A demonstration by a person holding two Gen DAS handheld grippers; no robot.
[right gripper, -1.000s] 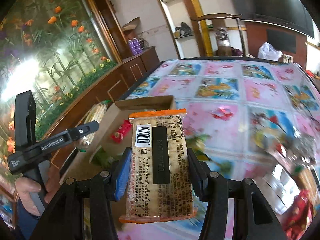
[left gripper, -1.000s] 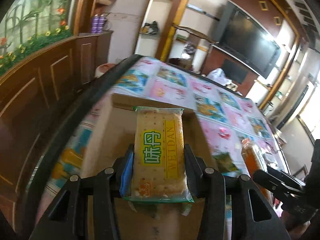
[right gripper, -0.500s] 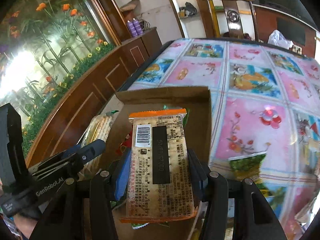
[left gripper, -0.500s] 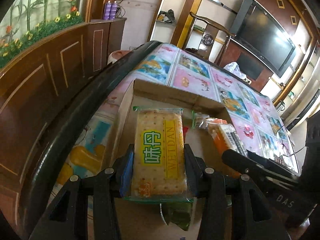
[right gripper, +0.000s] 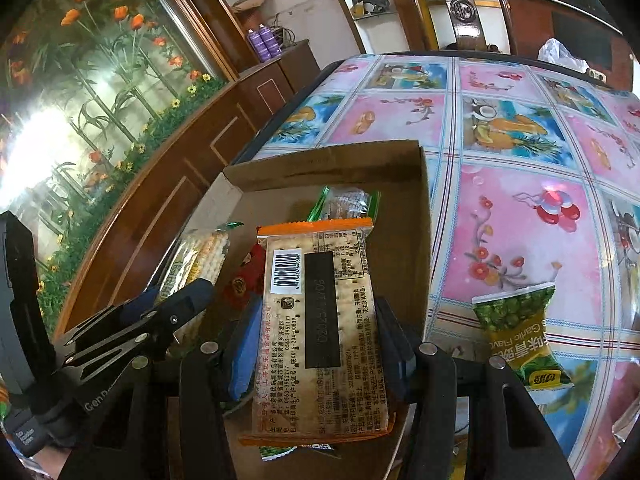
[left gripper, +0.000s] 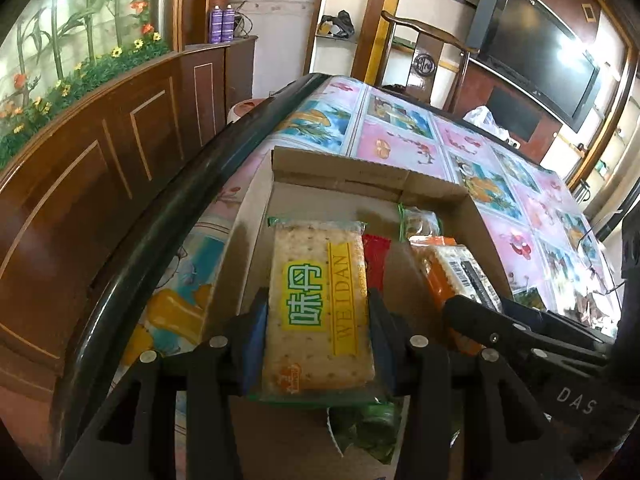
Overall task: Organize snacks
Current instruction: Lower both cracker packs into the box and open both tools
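My left gripper is shut on a green-edged cracker pack marked WEIDAN, held over the open cardboard box. My right gripper is shut on an orange-edged cracker pack, barcode side up, also over the box. Each gripper shows in the other's view: the right one at the left view's right, the left one at the right view's lower left. In the box lie a red packet, a clear green-edged packet and green packets beneath.
The box sits near the dark rim of a table under a flowered cloth. A green pea snack bag lies on the cloth right of the box. A wooden cabinet stands left; a chair at the far end.
Both grippers have come down closer to the box with their packs. The right gripper swung left from over the cloth to over the box. Grips are unchanged.
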